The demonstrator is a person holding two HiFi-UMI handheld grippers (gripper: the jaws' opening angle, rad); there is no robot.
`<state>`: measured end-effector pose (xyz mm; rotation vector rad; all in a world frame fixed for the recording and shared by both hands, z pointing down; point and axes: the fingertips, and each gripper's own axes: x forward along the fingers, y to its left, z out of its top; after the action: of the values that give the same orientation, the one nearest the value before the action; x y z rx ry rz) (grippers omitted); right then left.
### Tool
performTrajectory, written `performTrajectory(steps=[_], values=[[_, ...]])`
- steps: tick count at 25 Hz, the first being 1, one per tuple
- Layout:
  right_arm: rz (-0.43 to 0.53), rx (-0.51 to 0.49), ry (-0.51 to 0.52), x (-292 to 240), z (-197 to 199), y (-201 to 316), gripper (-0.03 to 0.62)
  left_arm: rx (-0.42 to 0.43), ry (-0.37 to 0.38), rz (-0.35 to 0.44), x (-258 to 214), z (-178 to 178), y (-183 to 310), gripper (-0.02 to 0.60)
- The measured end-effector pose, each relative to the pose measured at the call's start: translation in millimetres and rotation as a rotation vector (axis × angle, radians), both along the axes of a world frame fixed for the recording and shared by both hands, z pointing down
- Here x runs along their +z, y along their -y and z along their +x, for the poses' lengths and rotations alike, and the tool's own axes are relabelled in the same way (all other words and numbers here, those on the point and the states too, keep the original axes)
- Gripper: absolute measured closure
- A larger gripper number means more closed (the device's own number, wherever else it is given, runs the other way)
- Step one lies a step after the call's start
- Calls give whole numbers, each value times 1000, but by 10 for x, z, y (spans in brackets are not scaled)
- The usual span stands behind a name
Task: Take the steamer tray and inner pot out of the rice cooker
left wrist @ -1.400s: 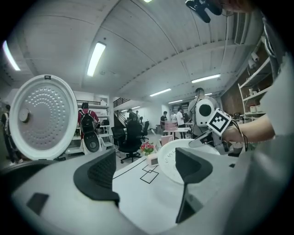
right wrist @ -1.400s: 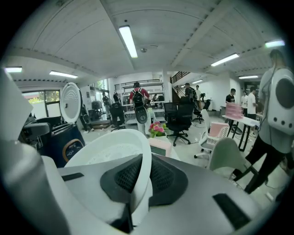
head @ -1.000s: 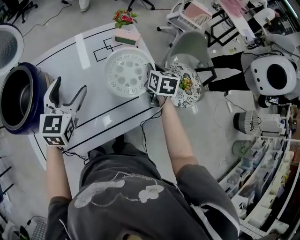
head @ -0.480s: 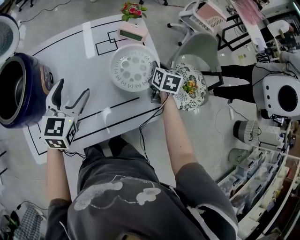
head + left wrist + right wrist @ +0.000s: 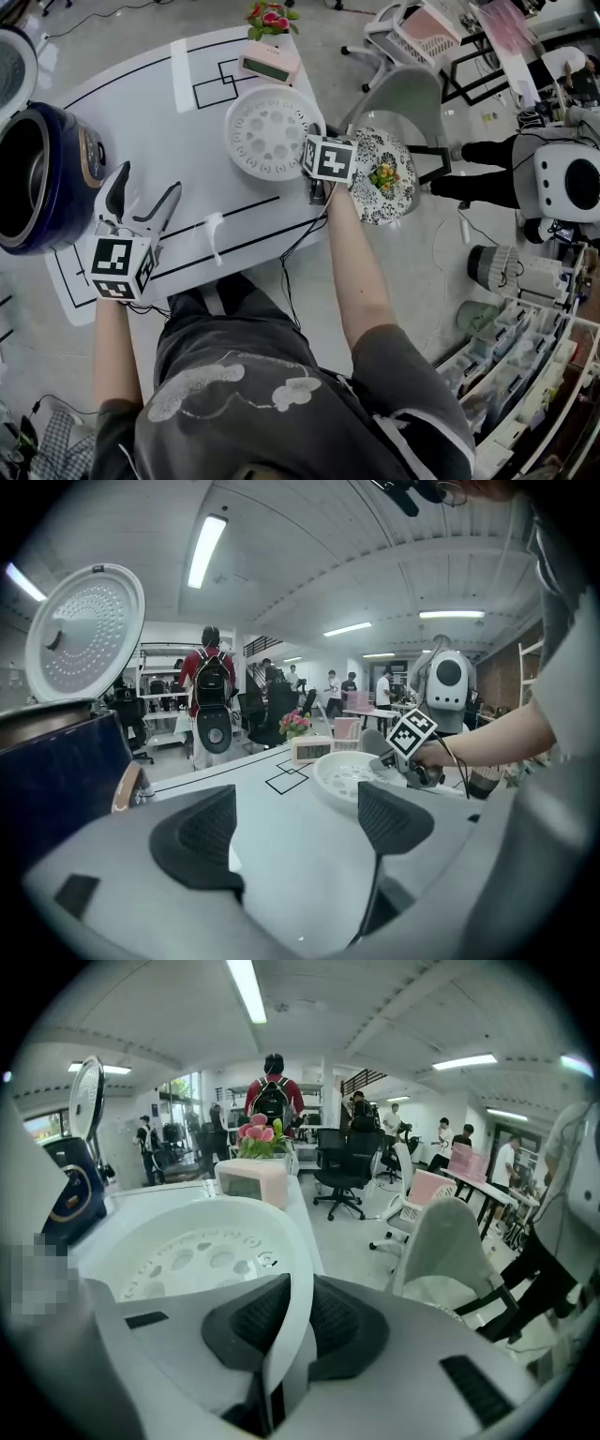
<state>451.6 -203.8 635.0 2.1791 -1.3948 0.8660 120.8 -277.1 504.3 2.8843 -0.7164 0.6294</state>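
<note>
The white perforated steamer tray [image 5: 272,131] lies on the white table [image 5: 187,84], right of the middle. My right gripper [image 5: 311,142] is at its right rim. In the right gripper view the tray's [image 5: 187,1251] thin rim stands between the dark pads of the right gripper [image 5: 286,1321], which still touch it while the jaws are opening. The dark blue rice cooker [image 5: 52,178] stands at the table's left edge with its lid [image 5: 89,635] raised and the inner pot [image 5: 23,192] inside. My left gripper [image 5: 141,199] hovers open and empty just right of the cooker.
A pink clock [image 5: 270,64] and a small flower pot [image 5: 270,17] sit at the table's far edge. A patterned plate of food [image 5: 380,173] rests just beyond the right edge, by a grey chair [image 5: 403,94]. A white robot [image 5: 567,183] and shelves stand further right.
Both grippers have sunk toward the table. The right one stays at the tray's rim, and the tray has come down with it. The left one stays open beside the cooker.
</note>
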Motion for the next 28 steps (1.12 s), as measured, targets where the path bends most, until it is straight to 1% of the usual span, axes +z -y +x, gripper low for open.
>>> performTrajectory(steps=[3,4,6,9,10,14,17,21,25,28], values=[[-11,-25,-14,13,-1,7,508,-3,-5,-7,12,10,14,172],[-8,-31,-10,8,-8,9,489,-4,-8,-8,10,9,22,172],[5,-43,3,-22,-38,4,429,-7,-11,-9,-2,-4,33,172],[20,-49,5,-109,-80,-46,367,-10,-20,-5,-43,-26,47,172],[28,-47,0,-159,-89,-73,354,-8,-25,-2,-73,-29,51,172],[77,-39,-28,-485,-171,-133,344,4,-55,24,-279,-54,83,172],[132,-61,-52,-796,-337,-57,344,10,-93,52,-502,-85,118,172],[227,-119,-50,-1195,-755,214,344,24,-146,88,-773,-172,148,172],[319,-230,-30,-1571,-1365,633,345,17,-194,126,-1013,-353,236,172],[365,-323,-29,-1859,-1920,930,345,9,-209,137,-1166,-586,302,172]])
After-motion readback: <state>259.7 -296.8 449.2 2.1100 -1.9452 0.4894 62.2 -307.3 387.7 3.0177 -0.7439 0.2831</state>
